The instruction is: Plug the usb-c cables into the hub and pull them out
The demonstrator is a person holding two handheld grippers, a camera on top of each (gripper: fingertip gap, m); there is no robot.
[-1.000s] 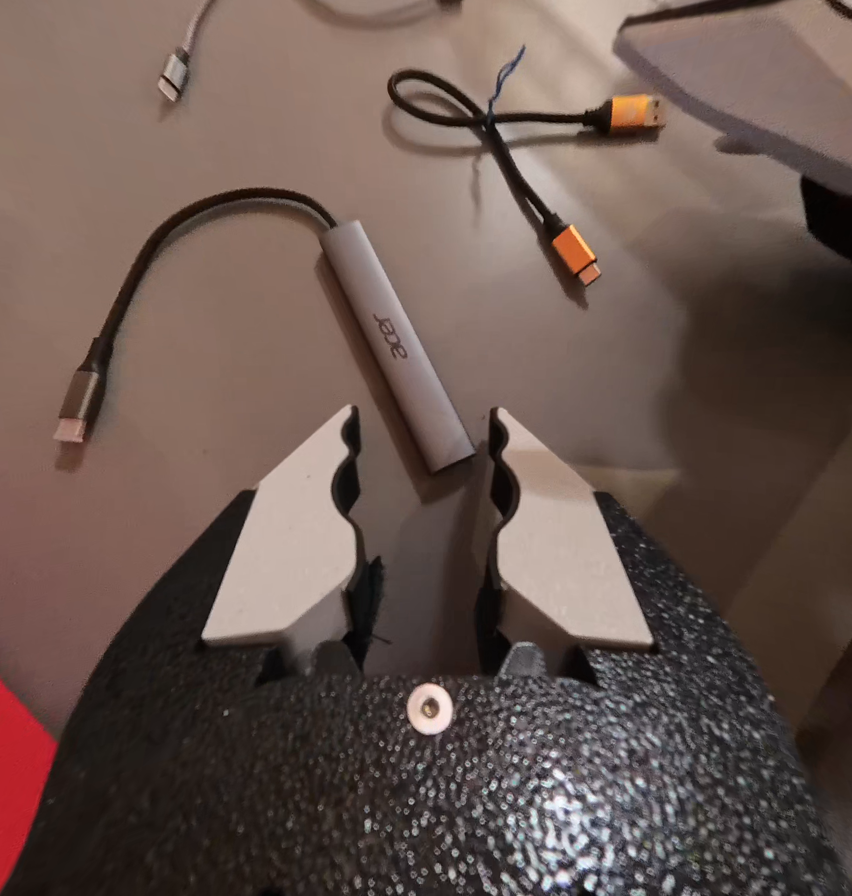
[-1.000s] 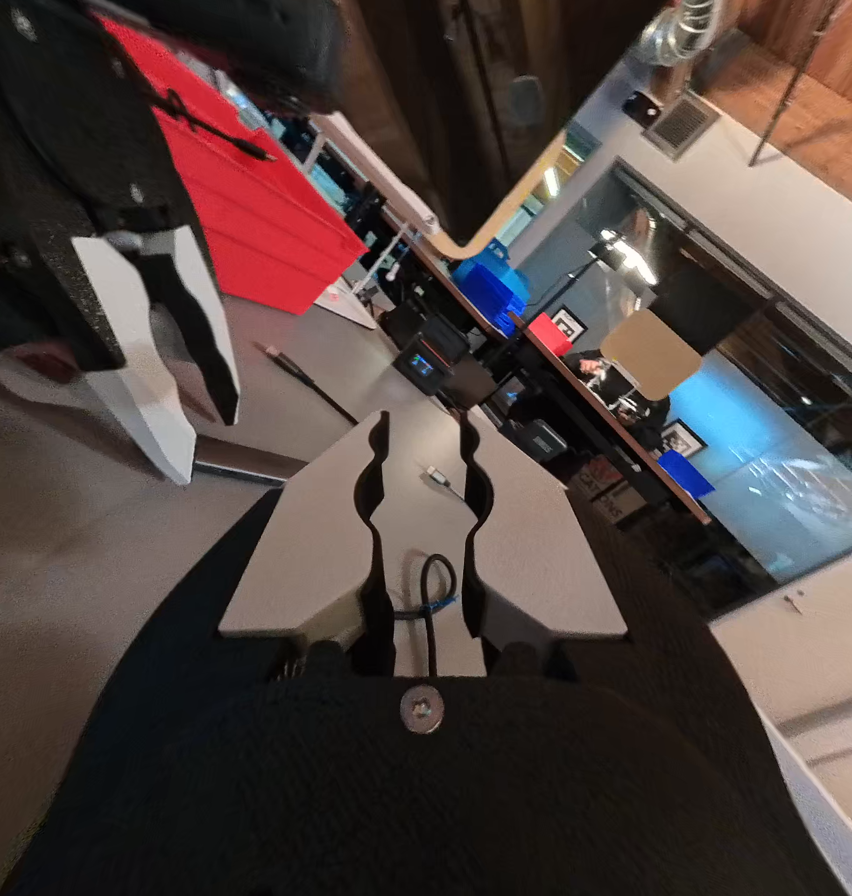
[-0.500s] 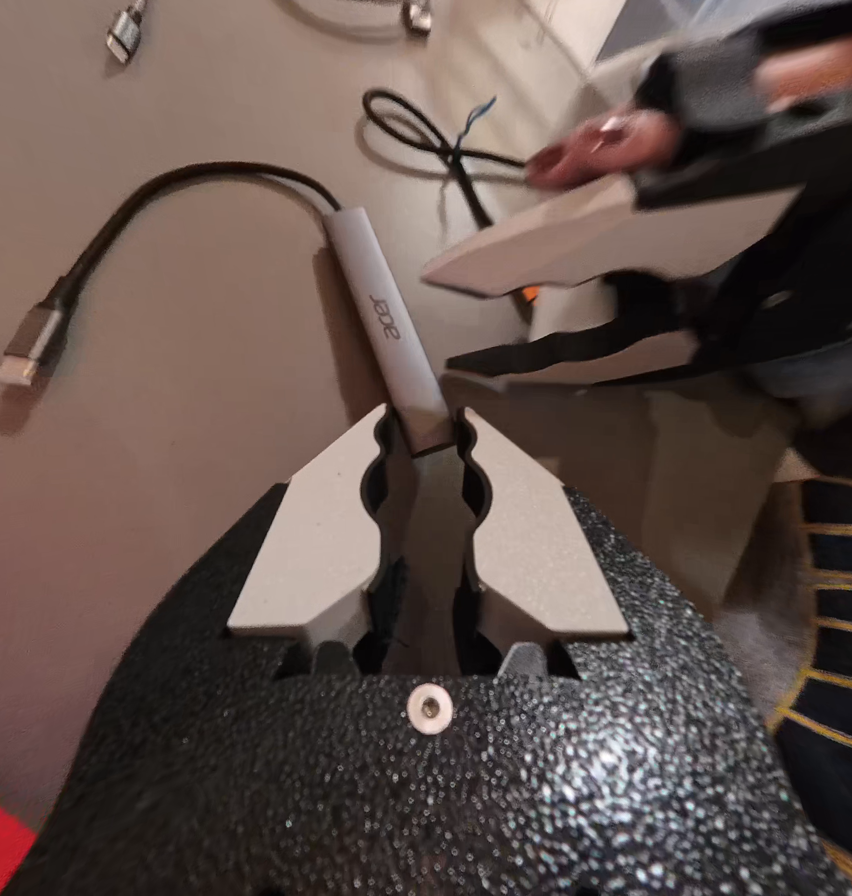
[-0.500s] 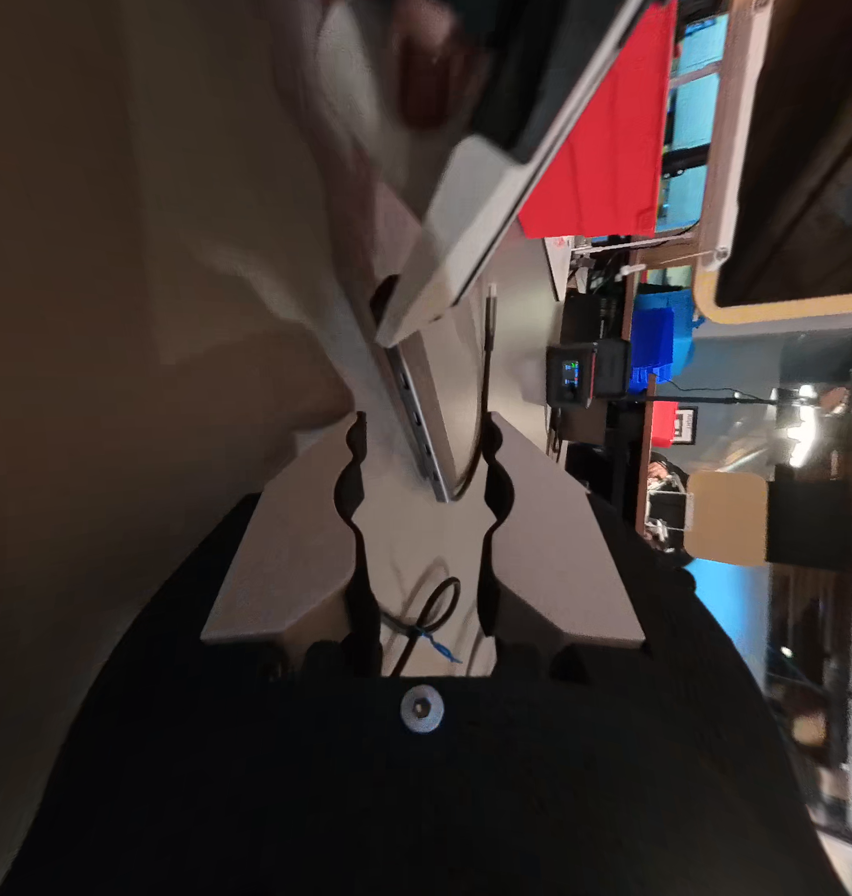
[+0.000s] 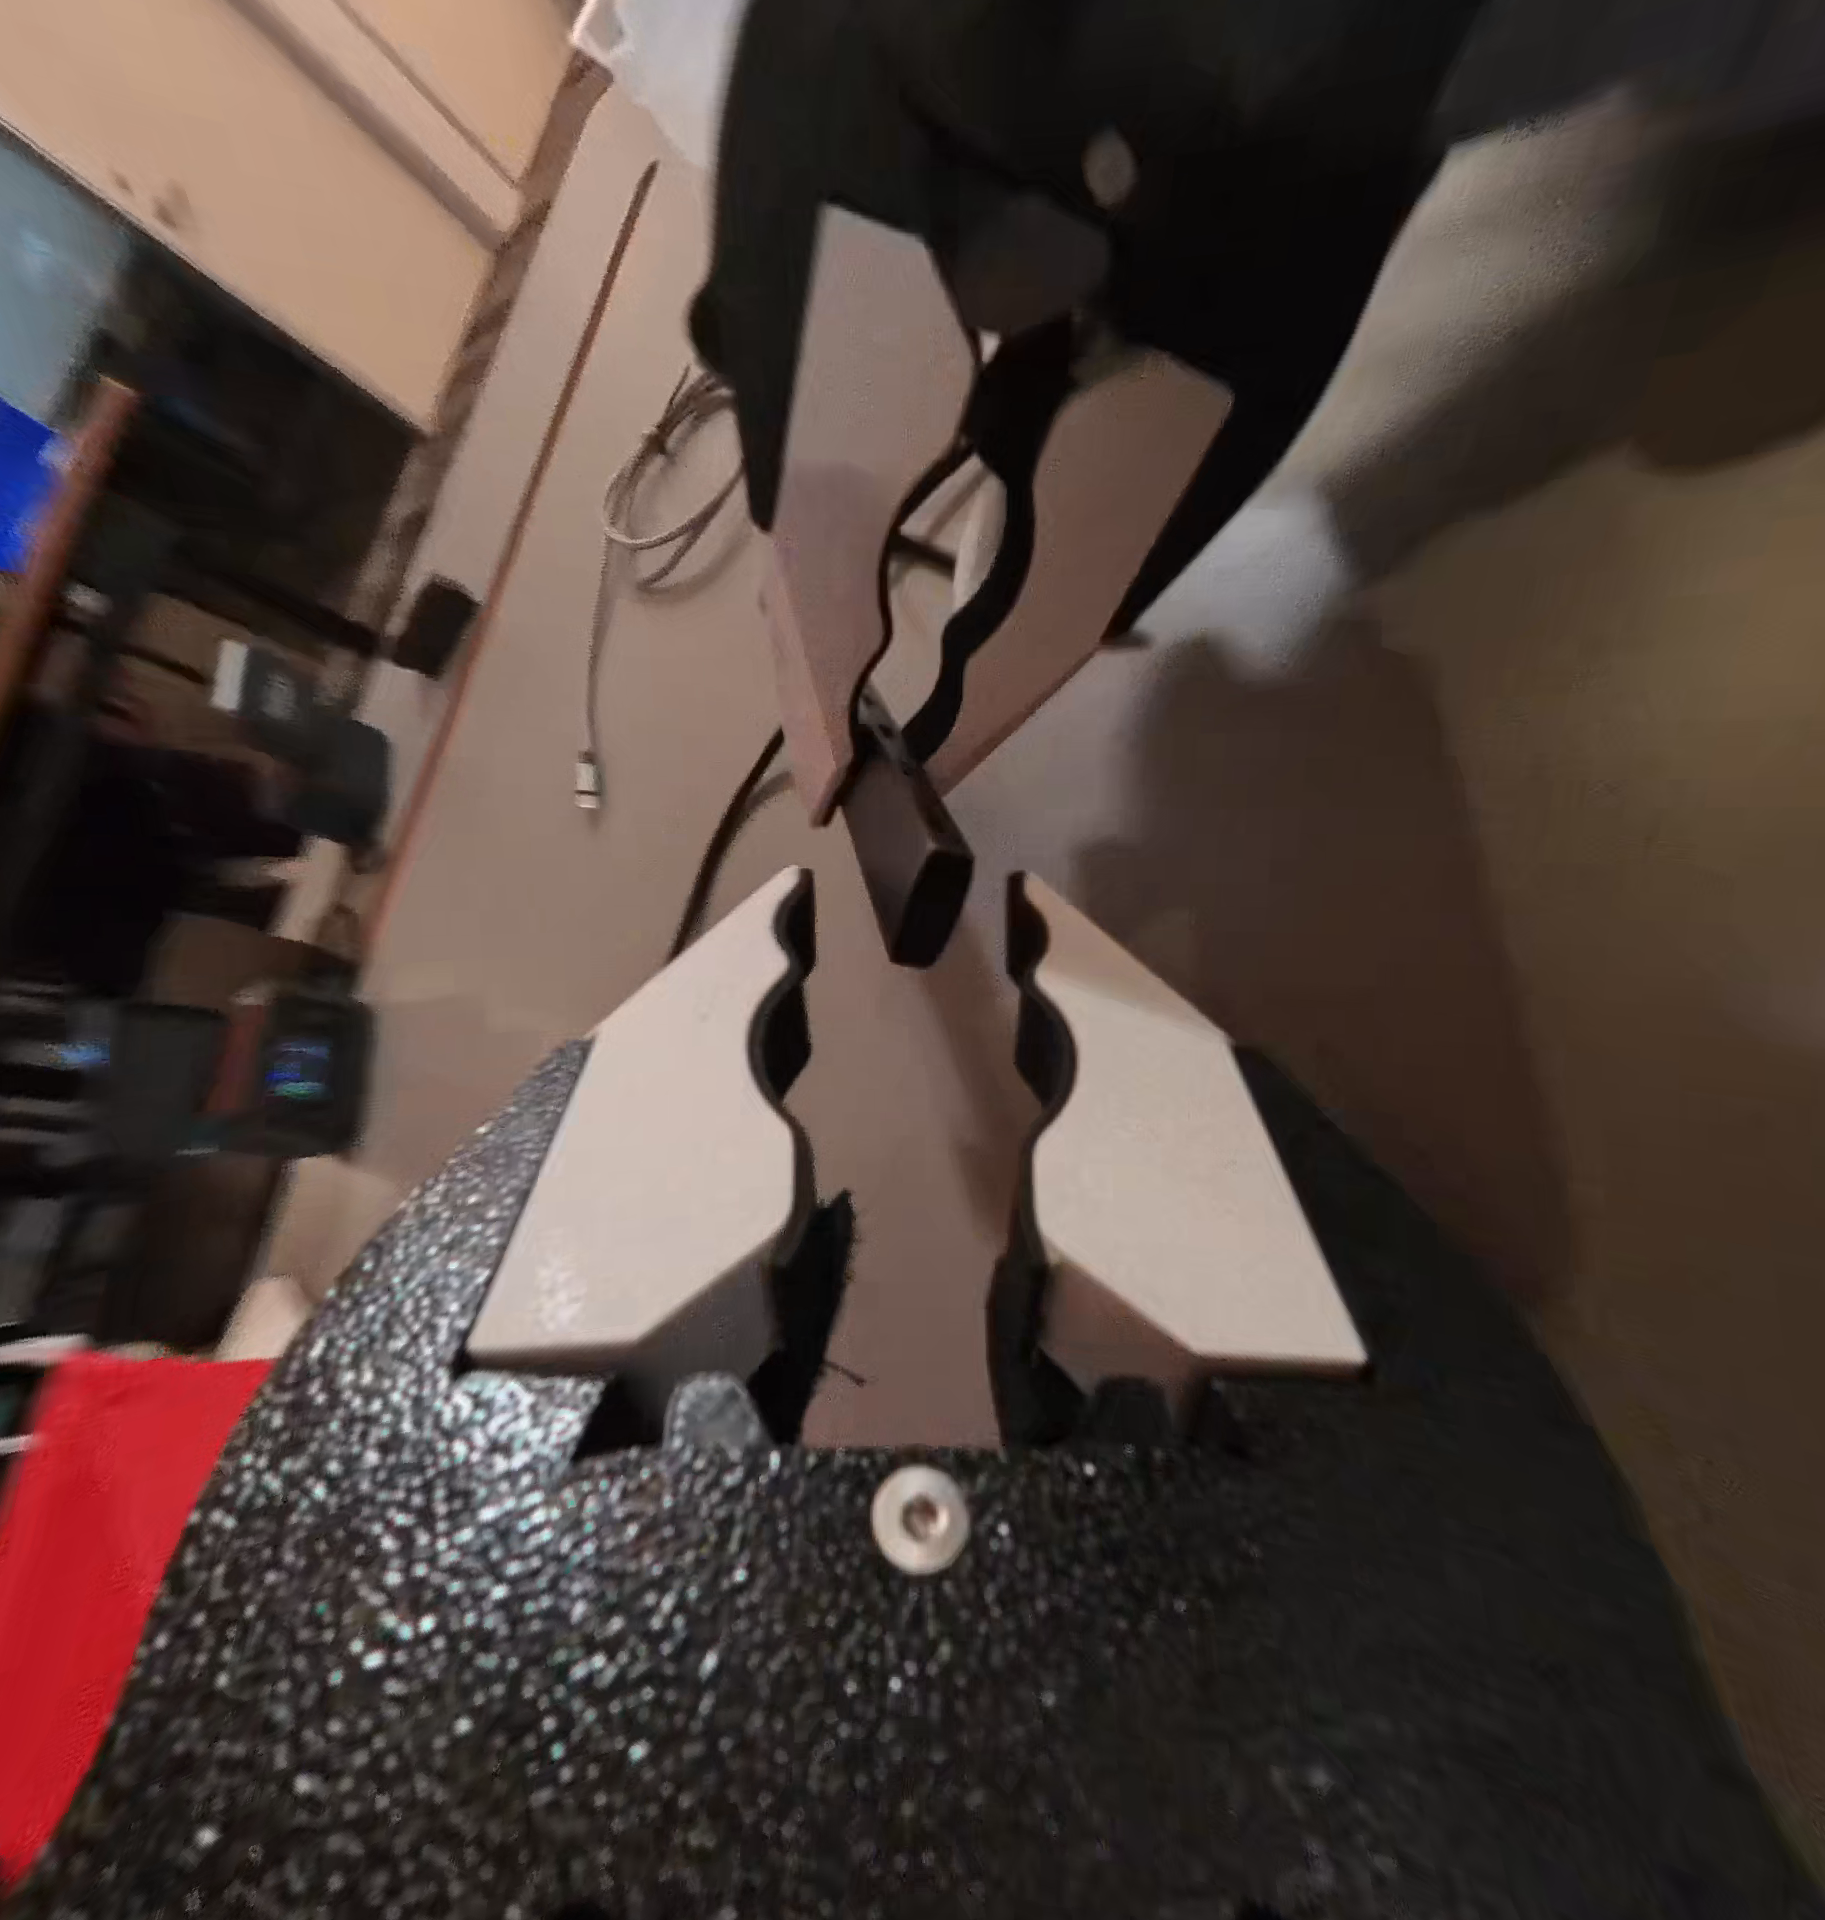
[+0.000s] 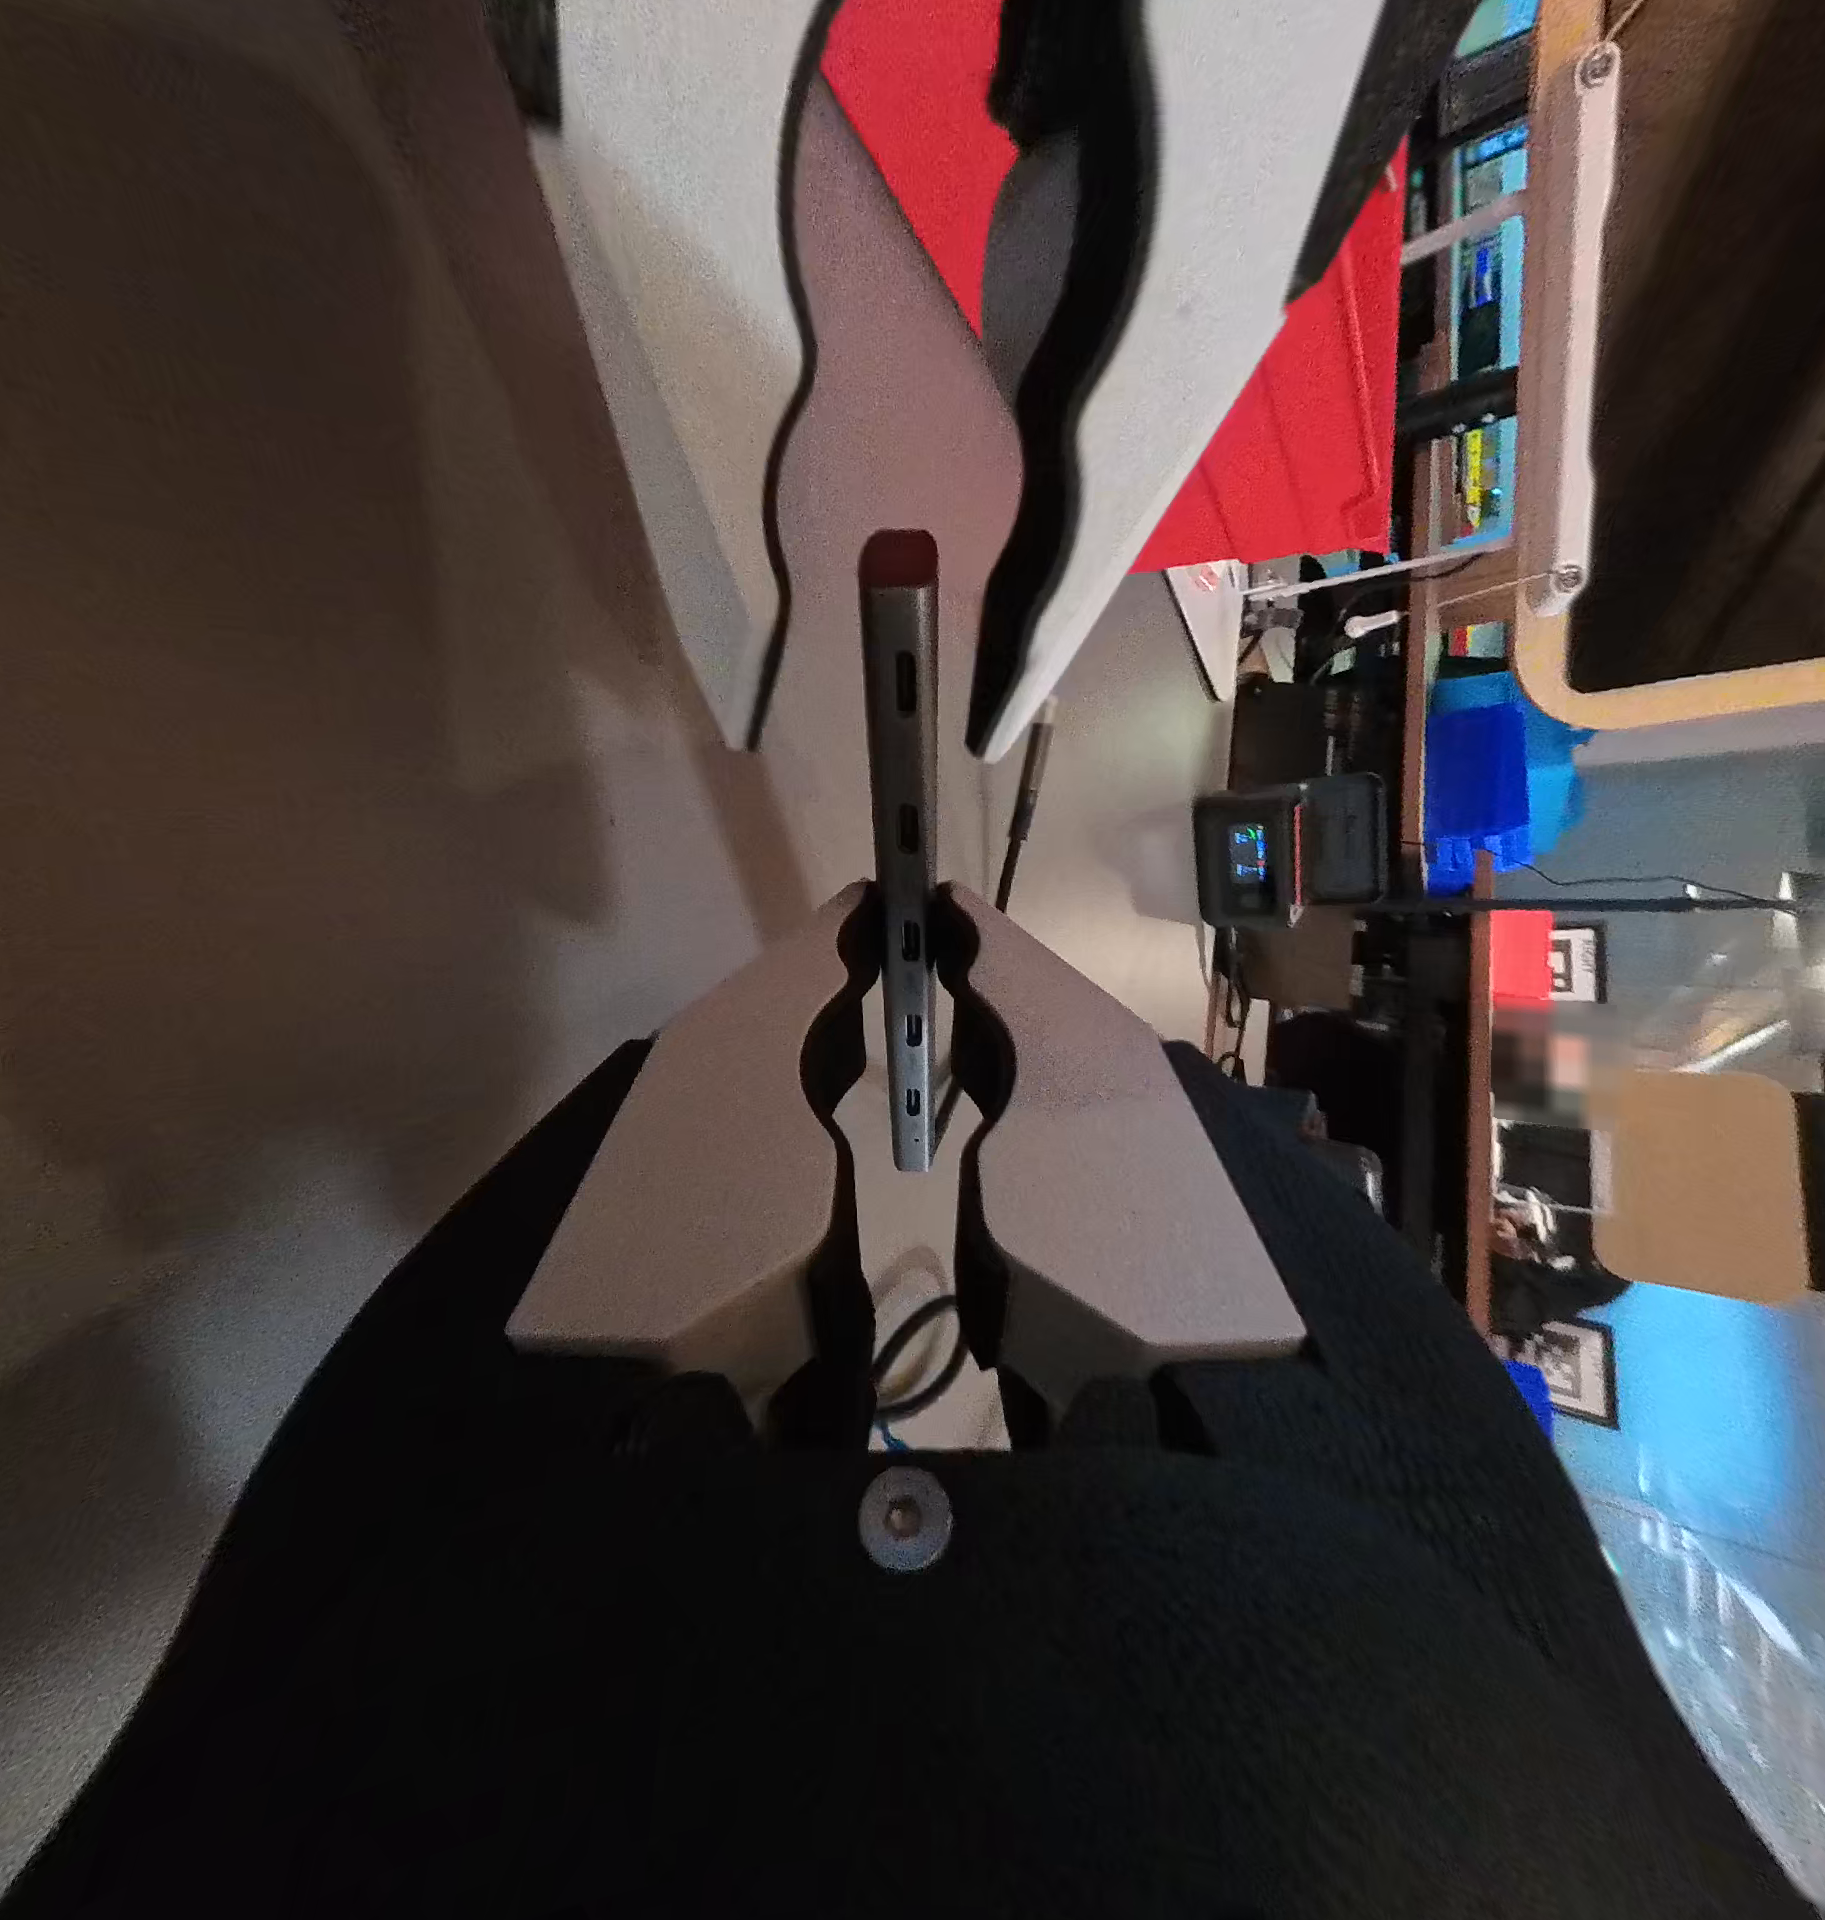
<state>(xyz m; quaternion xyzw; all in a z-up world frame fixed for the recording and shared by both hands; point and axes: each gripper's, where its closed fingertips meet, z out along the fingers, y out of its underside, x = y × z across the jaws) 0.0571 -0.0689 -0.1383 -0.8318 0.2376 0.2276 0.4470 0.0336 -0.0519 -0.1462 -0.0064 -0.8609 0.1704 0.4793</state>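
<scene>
The grey hub (image 6: 897,727) is turned on its edge, its row of ports facing the right wrist camera. My right gripper (image 6: 903,899) is shut on the hub near its cable end. In the left wrist view the right gripper (image 5: 877,769) comes down from above and holds the hub (image 5: 913,862). My left gripper (image 5: 908,883) is open, its fingertips on either side of the hub's free end without touching it. It also shows in the right wrist view (image 6: 866,743). A black cable (image 6: 918,1351) with a blue tie lies on the table under the right gripper.
A silver braided cable (image 5: 617,499) lies on the beige table (image 5: 1147,935) behind the hub. The hub's own black lead (image 6: 1022,821) trails on the table. A red panel (image 6: 1272,416) and a small device with a lit screen (image 6: 1272,852) stand at the table's edge.
The right gripper has shut on the hub and turned it onto its edge. The left gripper has opened wider around the hub's end and tilted upward.
</scene>
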